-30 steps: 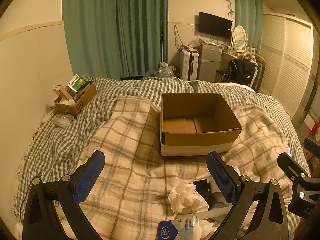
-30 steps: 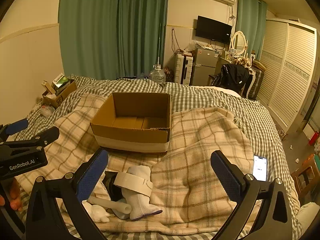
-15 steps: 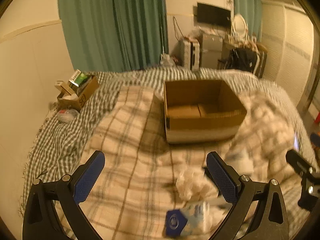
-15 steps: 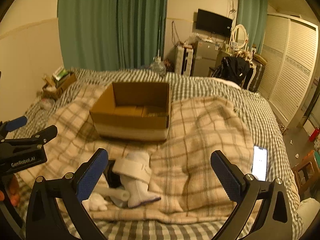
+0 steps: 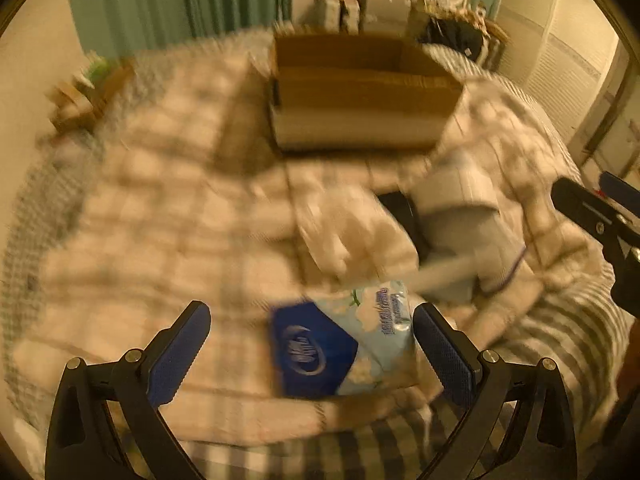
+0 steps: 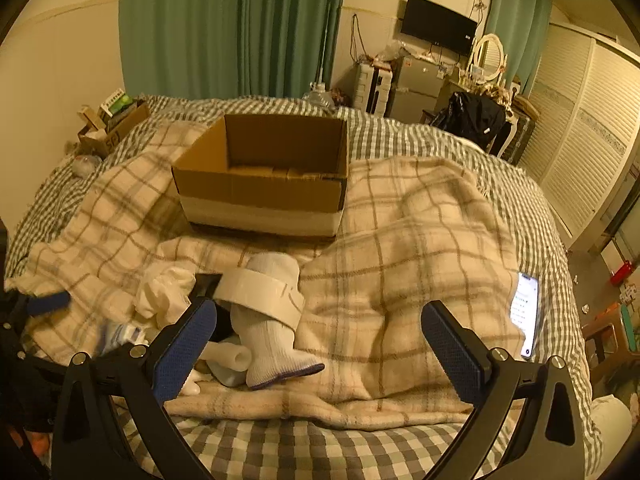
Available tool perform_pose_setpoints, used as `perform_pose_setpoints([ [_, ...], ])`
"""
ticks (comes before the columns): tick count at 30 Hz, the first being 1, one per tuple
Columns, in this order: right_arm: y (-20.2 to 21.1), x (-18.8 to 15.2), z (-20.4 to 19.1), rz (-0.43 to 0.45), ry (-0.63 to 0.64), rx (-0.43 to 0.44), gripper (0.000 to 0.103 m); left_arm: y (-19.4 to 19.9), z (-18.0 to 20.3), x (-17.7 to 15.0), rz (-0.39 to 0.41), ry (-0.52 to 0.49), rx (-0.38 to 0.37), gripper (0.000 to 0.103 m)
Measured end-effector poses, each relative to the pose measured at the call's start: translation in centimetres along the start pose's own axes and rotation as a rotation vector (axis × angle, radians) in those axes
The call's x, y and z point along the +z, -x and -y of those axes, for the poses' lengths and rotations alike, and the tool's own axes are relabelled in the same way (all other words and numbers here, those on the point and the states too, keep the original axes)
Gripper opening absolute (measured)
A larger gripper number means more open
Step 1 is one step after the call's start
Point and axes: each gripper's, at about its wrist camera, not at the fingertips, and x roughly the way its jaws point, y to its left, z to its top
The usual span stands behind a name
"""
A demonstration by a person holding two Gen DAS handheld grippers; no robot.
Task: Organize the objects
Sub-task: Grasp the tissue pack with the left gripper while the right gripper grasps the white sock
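Surface: my plaid blanket [image 6: 400, 248] over a checked bedspread [image 6: 304, 452].
Box: cardboard box [image 6: 264, 184] upright mid-bed, beyond the clutter.
Tissue pack [image 5: 344, 348]: between my left gripper [image 5: 312, 356] fingers, spread wide.
Right gripper [image 6: 320, 352]: released, above the sock [image 6: 268, 332].
Room: green curtains [image 6: 232, 28], wall television [image 6: 438, 30].

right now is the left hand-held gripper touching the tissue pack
Cannot tell. Left wrist view is blurred; the tissue pack lies between the open left hand-held gripper, close to its right finger.

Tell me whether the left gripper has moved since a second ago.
Yes. The left gripper has dipped forward and down: the cardboard box sits higher in its view, and the tissue pack now lies between its open fingers.
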Motion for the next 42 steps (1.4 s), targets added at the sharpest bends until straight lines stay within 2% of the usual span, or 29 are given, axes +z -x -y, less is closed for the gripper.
perform_pose_setpoints([
  [2, -0.7, -0.3, -0.3, -0.025, -0.015, -0.006, 0.103, -1.3, 0.0, -0.5, -0.036, -0.001, -0.027, 0.101],
  [4, -1.6, -0.7, -0.9, -0.059, -0.002, 0.014, 0.102, -2.0, -0.4, -0.6, -0.037, 0.017, -0.074, 0.094],
  [5, -2.0, -0.9, -1.3, -0.080, 0.002, 0.021, 0.101, -1.8, -0.7, -0.7, -0.029, 0.027, -0.123, 0.081],
  [6, -2.5, -1.2, -1.8, -0.103, 0.014, 0.042, 0.096, -1.5, -0.9, -0.7, -0.024, 0.038, -0.158, 0.077],
  [9, -3.6, -1.9, -3.0, -0.144, 0.052, 0.069, 0.086, -0.8, -1.2, -0.7, 0.000, 0.049, -0.168, 0.075],
  [10, -3.8, -2.1, -3.3, -0.151, 0.066, 0.063, 0.080, -0.5, -1.5, -0.7, 0.014, 0.060, -0.168, 0.075],
  [15, -4.7, -2.8, -4.5, -0.185, 0.083, 0.112, 0.067, 2.1, -3.2, 0.4, 0.106, 0.120, -0.152, 0.075],
  [17, -5.2, -3.0, -5.4, -0.196, 0.124, 0.090, 0.062, 2.4, -3.5, 0.4, 0.126, 0.117, -0.119, 0.075],
  [19, -5.8, -3.3, -6.0, -0.213, 0.155, 0.066, 0.047, 2.2, -3.6, 0.6, 0.122, 0.116, -0.106, 0.075],
  [21, -6.2, -3.6, -6.4, -0.224, 0.176, 0.038, 0.042, 2.1, -3.6, 0.7, 0.120, 0.114, -0.103, 0.075],
  [23, -6.1, -3.6, -6.5, -0.208, 0.164, -0.001, 0.036, 2.2, -3.4, 0.7, 0.128, 0.098, -0.075, 0.075],
  [26, -5.1, -3.3, -6.5, -0.169, 0.168, -0.012, 0.030, 2.4, -3.3, 0.6, 0.133, 0.088, -0.059, 0.075],
  [28, -4.2, -3.0, -6.3, -0.144, 0.169, -0.018, 0.023, 2.8, -3.4, 0.7, 0.140, 0.086, -0.044, 0.075],
  [30, -3.2, -2.5, -6.0, -0.119, 0.176, -0.024, 0.014, 3.3, -3.5, 0.7, 0.147, 0.085, -0.035, 0.075],
  [31, -2.8, -2.3, -6.0, -0.112, 0.174, -0.020, 0.003, 3.6, -3.5, 0.7, 0.151, 0.085, -0.033, 0.075],
  [34, -1.3, -1.2, -5.1, -0.067, 0.156, -0.012, 0.001, 4.5, -3.8, 0.8, 0.165, 0.097, -0.024, 0.075],
  [41, -0.5, -0.6, -4.0, -0.049, 0.108, 0.104, 0.001, 5.3, -4.0, 0.6, 0.177, 0.096, 0.001, 0.075],
  [42, -0.8, -0.7, -4.4, -0.056, 0.117, 0.118, 0.007, 5.3, -4.0, 0.6, 0.176, 0.095, 0.004, 0.075],
])
